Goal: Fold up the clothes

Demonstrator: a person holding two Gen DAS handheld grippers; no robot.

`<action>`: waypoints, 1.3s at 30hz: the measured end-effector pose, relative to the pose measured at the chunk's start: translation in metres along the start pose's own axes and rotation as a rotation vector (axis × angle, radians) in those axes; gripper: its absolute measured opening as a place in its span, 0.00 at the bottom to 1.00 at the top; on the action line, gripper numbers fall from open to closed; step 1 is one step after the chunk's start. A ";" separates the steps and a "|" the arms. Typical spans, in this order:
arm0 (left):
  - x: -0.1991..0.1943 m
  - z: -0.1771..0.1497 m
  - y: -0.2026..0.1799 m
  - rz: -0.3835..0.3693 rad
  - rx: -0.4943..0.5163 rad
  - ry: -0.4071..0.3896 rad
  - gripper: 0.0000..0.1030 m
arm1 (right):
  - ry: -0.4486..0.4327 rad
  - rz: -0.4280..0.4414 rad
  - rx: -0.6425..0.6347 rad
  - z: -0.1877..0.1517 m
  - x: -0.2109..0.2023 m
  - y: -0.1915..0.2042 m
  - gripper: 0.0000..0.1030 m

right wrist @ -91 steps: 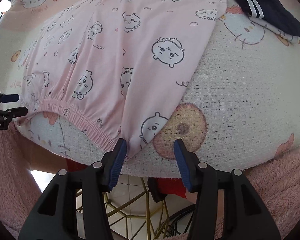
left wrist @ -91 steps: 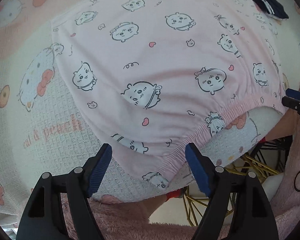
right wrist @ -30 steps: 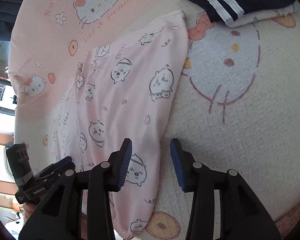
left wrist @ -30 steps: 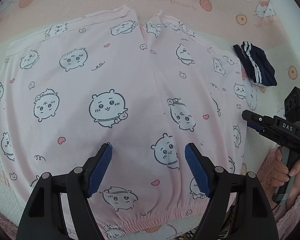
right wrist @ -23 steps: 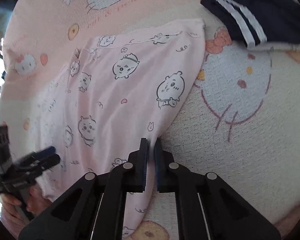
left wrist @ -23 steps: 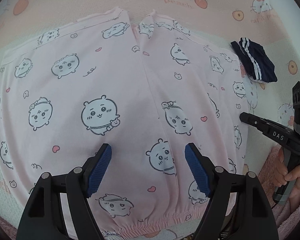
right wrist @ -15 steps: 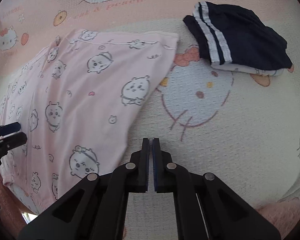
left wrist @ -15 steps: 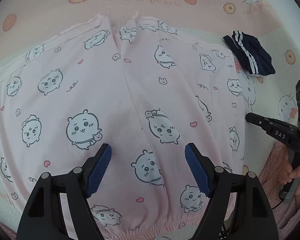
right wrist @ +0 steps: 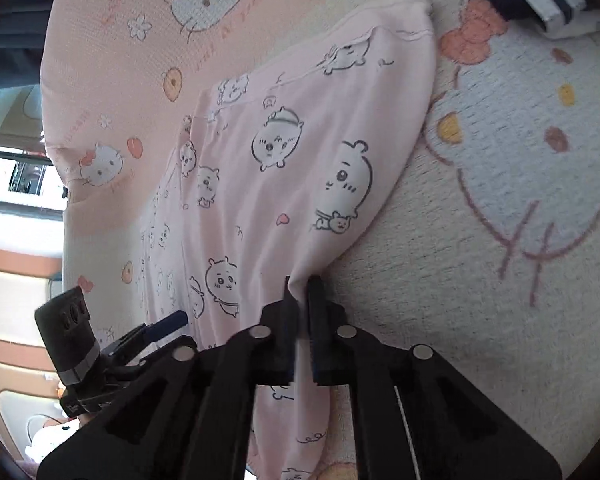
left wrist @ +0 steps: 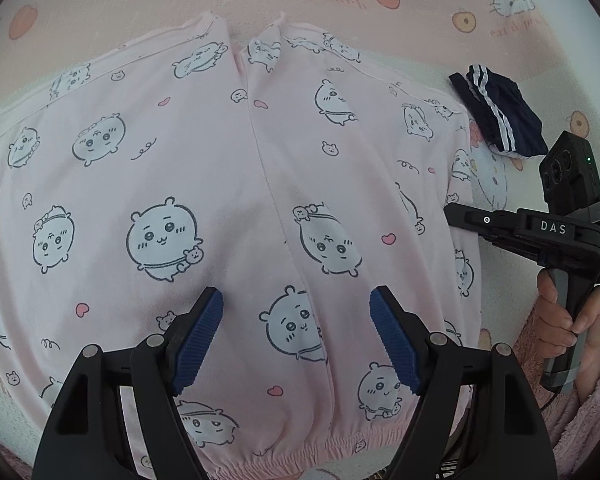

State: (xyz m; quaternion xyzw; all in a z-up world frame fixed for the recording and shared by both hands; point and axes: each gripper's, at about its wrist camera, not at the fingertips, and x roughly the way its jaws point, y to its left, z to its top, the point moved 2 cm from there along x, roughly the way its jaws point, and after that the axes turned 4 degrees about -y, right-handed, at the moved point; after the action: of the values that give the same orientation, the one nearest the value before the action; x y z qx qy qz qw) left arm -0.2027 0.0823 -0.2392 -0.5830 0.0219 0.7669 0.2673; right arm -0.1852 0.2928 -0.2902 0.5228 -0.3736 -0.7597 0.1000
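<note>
Fabric is sitting pinched in your right gripper [right wrist: 298,292], its jaws closed on the right side edge of the pink shorts [left wrist: 228,208], roughly midway between waistband and leg hem. Your left gripper [left wrist: 296,332] is hovering wide and holding nothing, just above the waistband end near the centre seam. The shorts are lying spread flat, waistband toward you, legs pointing away, so the long seam is running straight out from you. Your right hand is the nearer to the working edge, and the cloth is stretching leftward from it; a fold across the seam looks likely. Underneath, the cartoon-cat blanket [right wrist: 500,320] is covering the surface, and a dark striped garment [left wrist: 496,116] is resting folded beyond the right leg.
</note>
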 end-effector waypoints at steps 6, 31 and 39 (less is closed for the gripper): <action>0.001 0.001 0.005 0.001 -0.004 -0.001 0.76 | -0.067 -0.255 -0.166 -0.011 -0.026 0.011 0.02; -0.010 -0.020 -0.023 0.287 0.314 -0.026 0.78 | 0.031 -0.417 -0.391 -0.079 -0.038 0.040 0.25; -0.014 -0.049 -0.011 0.243 0.177 0.032 0.78 | 0.079 -0.436 -0.378 -0.094 -0.037 0.037 0.25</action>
State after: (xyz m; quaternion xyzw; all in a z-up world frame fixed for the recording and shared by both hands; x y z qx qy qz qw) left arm -0.1526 0.0700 -0.2393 -0.5623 0.1643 0.7793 0.2224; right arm -0.0961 0.2431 -0.2557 0.5922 -0.1002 -0.7983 0.0446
